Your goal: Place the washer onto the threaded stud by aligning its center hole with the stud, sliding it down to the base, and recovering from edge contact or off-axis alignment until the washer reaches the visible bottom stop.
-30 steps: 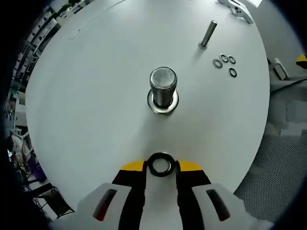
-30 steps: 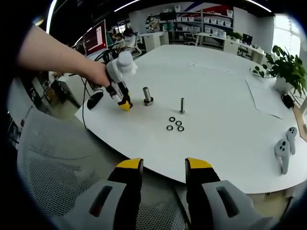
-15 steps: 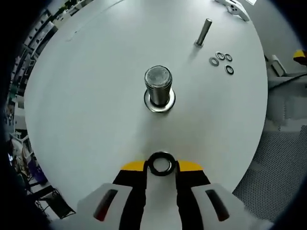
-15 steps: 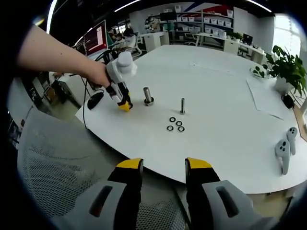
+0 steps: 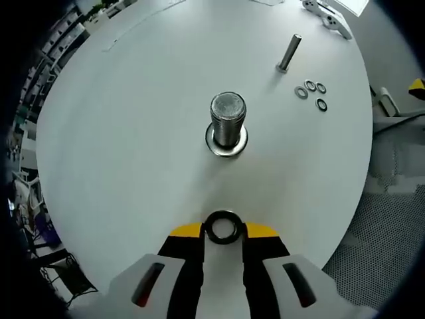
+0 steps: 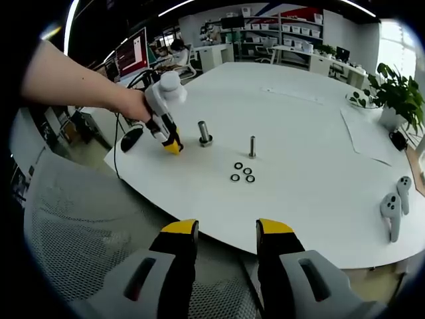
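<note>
Currently washer (image 5: 223, 227) is pinched flat between the left gripper (image 5: 223, 230) tips at lower centre of the left gripper view. Threaded stud (image 5: 228, 123), upright on the white table (image 5: 119, 133), stands straight ahead, toward frame centre, well apart. Right gripper (image 6: 226, 229) hangs off-table, jaws spread, holding nothing.

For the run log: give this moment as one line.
left gripper: shut on washer | large stud: short of it, base washer on | right gripper: open, idle | spare washers: on table

White table (image 5: 119, 133), silver threaded stud (image 5: 227, 119), black washer (image 5: 223, 227), yellow-tipped black fingers (image 5: 187, 231)
</note>
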Motion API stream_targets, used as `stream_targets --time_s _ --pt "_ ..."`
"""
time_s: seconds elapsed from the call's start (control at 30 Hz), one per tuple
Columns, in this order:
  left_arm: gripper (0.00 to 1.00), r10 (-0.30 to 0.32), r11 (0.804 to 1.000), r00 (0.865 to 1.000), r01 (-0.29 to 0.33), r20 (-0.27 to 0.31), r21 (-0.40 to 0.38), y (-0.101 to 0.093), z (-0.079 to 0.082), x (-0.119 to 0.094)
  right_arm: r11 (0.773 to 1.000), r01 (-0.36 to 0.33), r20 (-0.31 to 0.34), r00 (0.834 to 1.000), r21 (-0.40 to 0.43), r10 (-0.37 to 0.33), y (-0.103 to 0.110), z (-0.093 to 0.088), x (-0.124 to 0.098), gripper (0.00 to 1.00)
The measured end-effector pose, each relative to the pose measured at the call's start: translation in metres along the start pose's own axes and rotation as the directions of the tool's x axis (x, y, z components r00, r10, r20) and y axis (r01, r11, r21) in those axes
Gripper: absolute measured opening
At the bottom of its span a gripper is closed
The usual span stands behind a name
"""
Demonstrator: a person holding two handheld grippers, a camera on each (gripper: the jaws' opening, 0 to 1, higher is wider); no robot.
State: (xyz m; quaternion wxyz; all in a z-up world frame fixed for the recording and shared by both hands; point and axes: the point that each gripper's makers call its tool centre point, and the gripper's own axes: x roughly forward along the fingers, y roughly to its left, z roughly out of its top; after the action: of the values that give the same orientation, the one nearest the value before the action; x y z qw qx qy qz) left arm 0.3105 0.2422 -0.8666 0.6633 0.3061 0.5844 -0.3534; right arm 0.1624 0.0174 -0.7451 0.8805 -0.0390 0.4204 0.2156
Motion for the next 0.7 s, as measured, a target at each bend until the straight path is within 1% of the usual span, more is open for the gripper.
stream_targets --time_s 0.07,0.2,0.37,0.5,0.6,0.7 --pt "0.19 -0.002 1.0 1.0 0.002 -0.004 0.012 -0.001 0.0 0.0 1.0 0.0 0.002 1.0 0.001 0.0 0.0 0.0 0.0 0.37" --pt "0.18 -0.01 1.0 1.0 0.01 -0.002 -0.003 -0.002 -0.001 -0.001 1.0 -0.001 0.004 1.0 0.003 0.001 0.0 0.001 0.0 0.37" --pt "0.18 -0.016 1.0 1.0 0.016 0.016 0.01 -0.006 0.002 -0.006 1.0 -0.001 0.005 1.0 0.004 0.001 0.0 0.001 0.0 0.37" --pt "0.18 -0.017 1.0 0.999 0.016 0.036 0.013 -0.004 0.009 -0.013 1.0 -0.003 0.005 1.0 0.003 0.003 0.001 0.001 0.0 0.37" --pt "0.18 -0.048 0.999 0.998 0.048 0.046 0.004 -0.008 0.016 -0.022 1.0 -0.003 0.006 1.0 0.004 0.003 0.001 0.001 0.0 0.37" --pt "0.18 -0.049 0.999 0.997 0.049 0.055 0.009 -0.006 0.023 -0.028 1.0 -0.004 0.005 1.0 0.003 0.004 0.001 0.001 0.0 0.37"
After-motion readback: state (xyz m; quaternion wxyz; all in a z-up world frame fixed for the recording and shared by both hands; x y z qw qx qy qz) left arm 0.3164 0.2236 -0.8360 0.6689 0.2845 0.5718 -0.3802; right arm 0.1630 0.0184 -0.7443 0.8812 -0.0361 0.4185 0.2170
